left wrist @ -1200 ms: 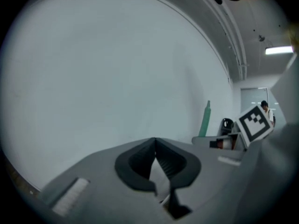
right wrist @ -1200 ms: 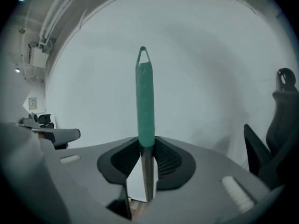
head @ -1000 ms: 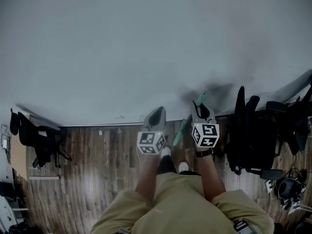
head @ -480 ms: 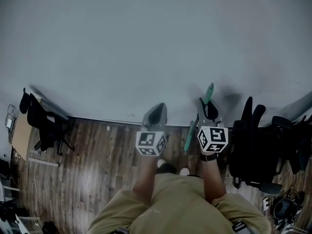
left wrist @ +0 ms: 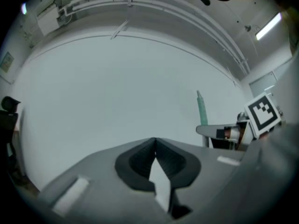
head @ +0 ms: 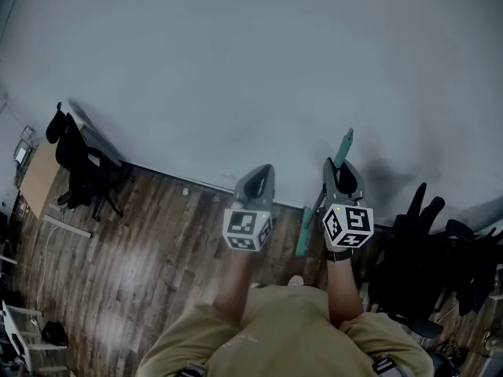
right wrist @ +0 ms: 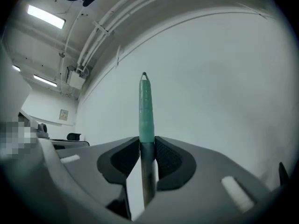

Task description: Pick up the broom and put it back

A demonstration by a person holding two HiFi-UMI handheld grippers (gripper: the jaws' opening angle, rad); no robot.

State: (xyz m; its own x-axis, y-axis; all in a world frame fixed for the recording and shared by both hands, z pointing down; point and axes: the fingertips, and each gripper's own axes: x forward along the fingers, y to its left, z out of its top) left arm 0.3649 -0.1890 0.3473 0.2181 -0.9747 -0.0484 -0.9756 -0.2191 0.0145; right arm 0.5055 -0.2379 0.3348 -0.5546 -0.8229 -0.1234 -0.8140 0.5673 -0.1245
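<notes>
**Broom (right wrist: 146,108) clamped in right tongs (right wrist: 147,146); left tongs (left wrist: 154,141) shut, empty**

Right tongs are clenched on the broom. The pads press the metal shaft from both sides. The green grip stands straight up past the tips and ends in a small point.

In the head view the grip end pokes out above the right tongs (head: 343,169). Another green part of the broom (head: 302,230) slants down below them, in the gap between the two tongs.

Left tongs are closed, tips meeting, with nothing between them. The broom grip shows upright off to their right. The left tongs (head: 262,175) sit just beside the right ones and clear of the broom.

Both tongs point at a plain pale wall (head: 236,69), with a wooden floor (head: 141,250) below them. Black office chairs (head: 424,242) stand right of the right tongs. One more black chair (head: 78,163) is well off to the left of the left tongs.
</notes>
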